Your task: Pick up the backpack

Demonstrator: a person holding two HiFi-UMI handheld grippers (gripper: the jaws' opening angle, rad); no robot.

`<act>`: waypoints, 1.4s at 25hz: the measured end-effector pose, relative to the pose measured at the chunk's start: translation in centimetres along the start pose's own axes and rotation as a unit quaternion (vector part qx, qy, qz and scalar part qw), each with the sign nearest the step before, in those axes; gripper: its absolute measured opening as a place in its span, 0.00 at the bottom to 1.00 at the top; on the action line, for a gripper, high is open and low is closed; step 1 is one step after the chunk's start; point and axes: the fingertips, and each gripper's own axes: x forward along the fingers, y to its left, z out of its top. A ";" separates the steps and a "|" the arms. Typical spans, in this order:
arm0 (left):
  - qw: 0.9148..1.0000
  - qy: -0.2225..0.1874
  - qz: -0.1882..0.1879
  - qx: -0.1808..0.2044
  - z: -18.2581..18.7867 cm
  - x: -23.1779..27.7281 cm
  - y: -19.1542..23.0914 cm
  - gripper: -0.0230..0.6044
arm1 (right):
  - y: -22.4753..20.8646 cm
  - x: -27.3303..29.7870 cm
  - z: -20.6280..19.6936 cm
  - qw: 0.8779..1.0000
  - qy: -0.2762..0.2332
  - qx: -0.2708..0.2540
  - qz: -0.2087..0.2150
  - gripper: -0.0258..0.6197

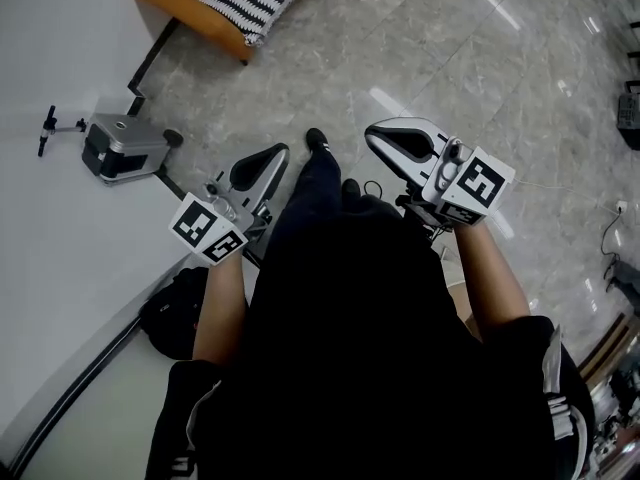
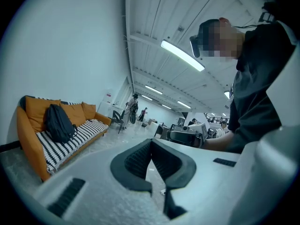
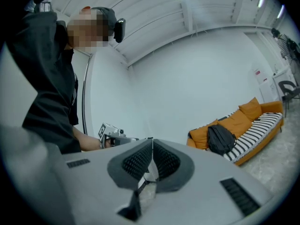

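A dark backpack (image 2: 58, 122) leans upright against the orange back cushions of a sofa (image 2: 31, 143), on its black-and-white striped seat; the right gripper view shows the backpack (image 3: 220, 138) far off too. In the head view only the sofa's end (image 1: 205, 13) shows at the top, and the backpack is out of frame. My left gripper (image 1: 281, 151) and right gripper (image 1: 371, 134) are held out level over the marble floor, well short of the sofa. Both have their jaws shut with nothing between them, as seen on the left gripper (image 2: 151, 142) and the right gripper (image 3: 152, 140).
A grey device (image 1: 120, 148) with a small stand sits by the white wall on the left. A black bundle (image 1: 175, 313) lies at the wall's foot beside my left arm. People and chairs (image 2: 130, 108) stand far down the hall. Cables (image 1: 610, 230) trail at the right.
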 end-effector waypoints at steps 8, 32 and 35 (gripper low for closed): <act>0.999 -0.016 -0.006 -0.027 3.2 5.0 6.9 0.07 | -7.5 2.9 2.1 0.999 0.028 0.032 -0.012 0.08; 0.994 -0.064 -0.012 -0.091 9.2 12.4 24.6 0.07 | -25.8 12.0 6.7 0.995 0.078 0.056 -0.029 0.08; 0.995 -0.063 0.011 -0.080 10.2 14.1 26.1 0.07 | -28.8 12.9 7.8 0.996 0.072 0.050 -0.003 0.08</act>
